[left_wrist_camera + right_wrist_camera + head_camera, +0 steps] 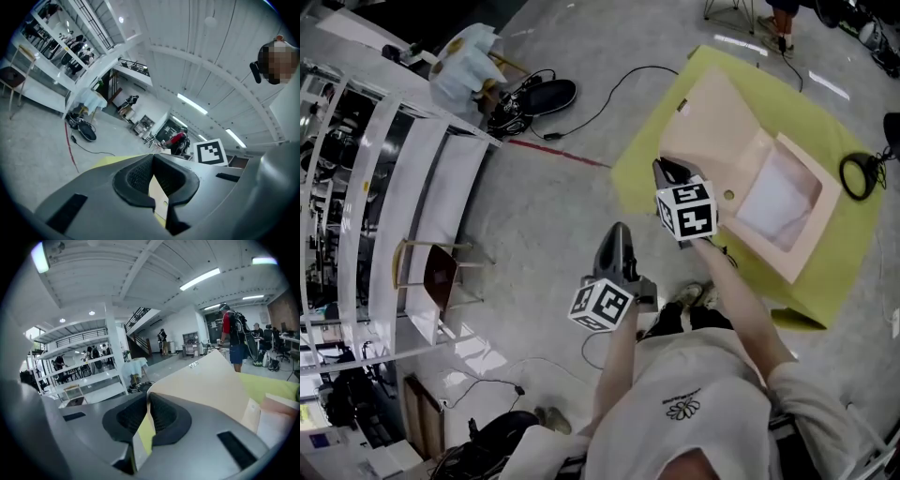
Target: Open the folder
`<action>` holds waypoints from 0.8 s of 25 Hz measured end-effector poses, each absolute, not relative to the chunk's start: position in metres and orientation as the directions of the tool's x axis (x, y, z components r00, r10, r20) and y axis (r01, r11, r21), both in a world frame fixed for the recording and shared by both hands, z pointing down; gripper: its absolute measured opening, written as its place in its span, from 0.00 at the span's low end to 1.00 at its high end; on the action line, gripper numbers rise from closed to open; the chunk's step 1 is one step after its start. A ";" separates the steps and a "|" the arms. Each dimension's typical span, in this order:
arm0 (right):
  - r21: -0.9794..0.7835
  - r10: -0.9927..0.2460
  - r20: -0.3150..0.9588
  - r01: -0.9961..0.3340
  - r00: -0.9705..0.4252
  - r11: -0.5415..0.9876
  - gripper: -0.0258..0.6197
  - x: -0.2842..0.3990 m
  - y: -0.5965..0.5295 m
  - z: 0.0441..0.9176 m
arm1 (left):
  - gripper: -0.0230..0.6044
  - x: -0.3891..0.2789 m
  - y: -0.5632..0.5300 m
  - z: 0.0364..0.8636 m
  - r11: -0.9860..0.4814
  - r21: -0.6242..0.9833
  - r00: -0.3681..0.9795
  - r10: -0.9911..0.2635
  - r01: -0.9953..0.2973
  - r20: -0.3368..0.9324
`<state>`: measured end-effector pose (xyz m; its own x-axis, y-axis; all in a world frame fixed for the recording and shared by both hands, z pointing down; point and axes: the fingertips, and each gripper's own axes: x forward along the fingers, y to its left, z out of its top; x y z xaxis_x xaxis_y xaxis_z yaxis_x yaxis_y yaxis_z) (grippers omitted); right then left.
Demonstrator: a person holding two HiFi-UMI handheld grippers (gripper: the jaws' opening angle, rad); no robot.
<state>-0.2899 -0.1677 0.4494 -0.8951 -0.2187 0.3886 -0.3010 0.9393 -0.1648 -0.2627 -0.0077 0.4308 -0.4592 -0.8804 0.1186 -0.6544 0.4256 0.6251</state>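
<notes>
A beige folder [712, 122] lies on the yellow table [839, 272], its inside and a white sheet [773, 197] showing. Its left cover stands raised. My right gripper [659, 166] is at that cover's near-left edge, jaws shut on it. In the right gripper view the cover [211, 385] rises from the closed right gripper [149, 399]. My left gripper [619, 228] hangs over the floor, left of the table and apart from the folder. In its own view the left gripper [153, 163] is shut and holds nothing, with the table seen beyond through the slit between the jaws.
White shelving [422, 187] and a chair [441, 272] stand at the left. A black bag [544, 98] and cables [609, 94] lie on the floor beyond. A coiled black cable [861, 175] sits on the table's right side. A person [234, 333] stands behind the table.
</notes>
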 end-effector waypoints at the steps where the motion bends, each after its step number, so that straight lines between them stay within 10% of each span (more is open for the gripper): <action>1: -0.132 -0.226 0.401 -0.299 -0.888 0.945 0.06 -0.299 -0.165 0.454 | 0.06 -0.267 -0.003 0.428 0.428 0.622 -0.469 -0.877 -0.656 0.109; 20: 0.096 -0.152 0.699 -0.120 -0.699 0.988 0.09 -0.372 -0.163 0.597 | 0.06 -0.295 0.042 0.442 0.540 0.621 -0.602 -0.787 -0.568 0.133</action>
<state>-0.3722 -0.1634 0.5973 -0.6991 -0.1523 0.6986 -0.1198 0.9882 0.0956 -0.2952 0.0416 0.4419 -0.6021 -0.7873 0.1331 -0.5682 0.5396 0.6212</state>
